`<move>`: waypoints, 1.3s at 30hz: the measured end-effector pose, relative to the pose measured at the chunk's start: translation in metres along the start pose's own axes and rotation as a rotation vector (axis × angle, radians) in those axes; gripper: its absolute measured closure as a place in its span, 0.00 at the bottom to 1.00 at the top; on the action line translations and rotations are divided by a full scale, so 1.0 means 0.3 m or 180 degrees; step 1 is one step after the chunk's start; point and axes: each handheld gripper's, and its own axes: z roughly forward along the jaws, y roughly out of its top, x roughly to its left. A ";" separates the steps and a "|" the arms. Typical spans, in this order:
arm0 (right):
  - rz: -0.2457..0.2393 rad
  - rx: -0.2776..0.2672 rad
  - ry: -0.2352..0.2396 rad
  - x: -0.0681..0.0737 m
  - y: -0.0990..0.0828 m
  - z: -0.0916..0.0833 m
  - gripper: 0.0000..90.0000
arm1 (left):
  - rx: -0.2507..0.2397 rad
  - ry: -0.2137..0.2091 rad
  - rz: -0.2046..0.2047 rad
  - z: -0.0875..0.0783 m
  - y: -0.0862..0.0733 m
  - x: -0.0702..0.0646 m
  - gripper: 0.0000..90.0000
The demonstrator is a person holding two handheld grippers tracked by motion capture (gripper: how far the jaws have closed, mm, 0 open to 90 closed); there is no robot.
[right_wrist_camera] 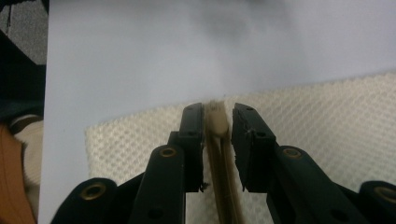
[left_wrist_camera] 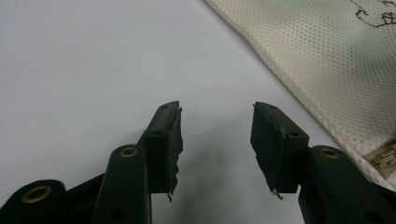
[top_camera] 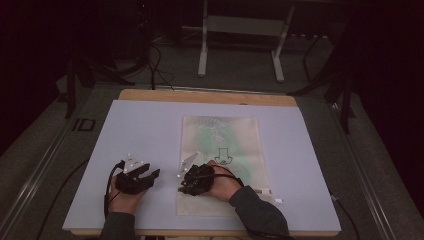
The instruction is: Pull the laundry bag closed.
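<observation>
- Here the right tool [right_wrist_camera: 218, 116] clamps a tan strip on the mesh bag [top_camera: 220, 150].
- Left tool [left_wrist_camera: 216, 140], jaws apart, rests on bare bench [top_camera: 145, 130] beside the bag.

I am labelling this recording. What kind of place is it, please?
Probably a lab or recording studio, not a home: dark surroundings, a covered table holding a mesh bag, cables on the floor, and a bare metal stand behind.

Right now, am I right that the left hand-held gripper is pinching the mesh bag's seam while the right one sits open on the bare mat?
You have them swapped: the right hand-held gripper pinches the mesh bag seam, as the right gripper view shows, while the left hand-held gripper sits open over the bare mat.
</observation>
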 end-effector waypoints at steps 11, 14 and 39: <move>0.0015 0.0104 0.0053 -0.007 -0.004 0.023 0.90 | -0.0073 -0.0155 0.0033 -0.011 0.000 -0.007 0.62; 0.0032 0.0068 0.0065 -0.010 -0.008 0.022 0.90 | -0.0088 -0.0211 0.0071 -0.016 0.000 -0.011 0.63; 0.0054 0.0060 0.0184 -0.030 -0.023 0.031 0.90 | -0.0103 -0.1274 0.0652 -0.048 -0.007 -0.106 0.98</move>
